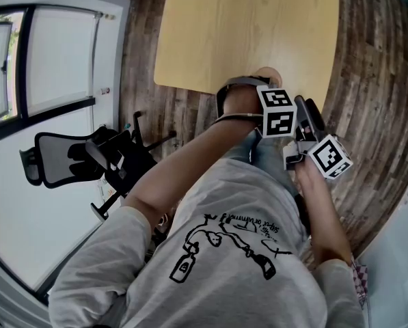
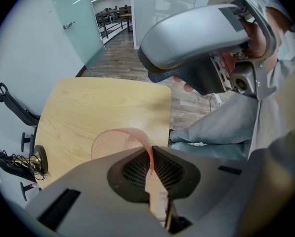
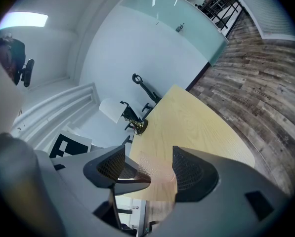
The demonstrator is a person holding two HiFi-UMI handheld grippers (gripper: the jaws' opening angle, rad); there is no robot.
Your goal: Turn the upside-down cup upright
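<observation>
A translucent pink cup (image 2: pixel 112 143) stands near the front edge of the light wooden table (image 2: pixel 98 107), its open mouth toward the left gripper view's camera. My left gripper (image 2: pixel 149 164) points straight down and is shut on the cup's rim, the thin wall pinched between its pads. In the head view the cup (image 1: pixel 268 75) peeks out above the left gripper (image 1: pixel 255 87). My right gripper (image 3: pixel 149 169) hovers close by, nearly level, its jaws apart with the cup (image 3: pixel 157 163) seen between them. A left fingertip (image 3: pixel 127 177) shows beside the cup.
The table (image 1: pixel 245 33) stretches away from me over the wood-plank floor. A brass-coloured fitting with black cables (image 2: pixel 36 162) sits at its far corner. A black office chair (image 1: pixel 74 159) stands to my left, and my knees (image 2: pixel 221 127) press near the table's edge.
</observation>
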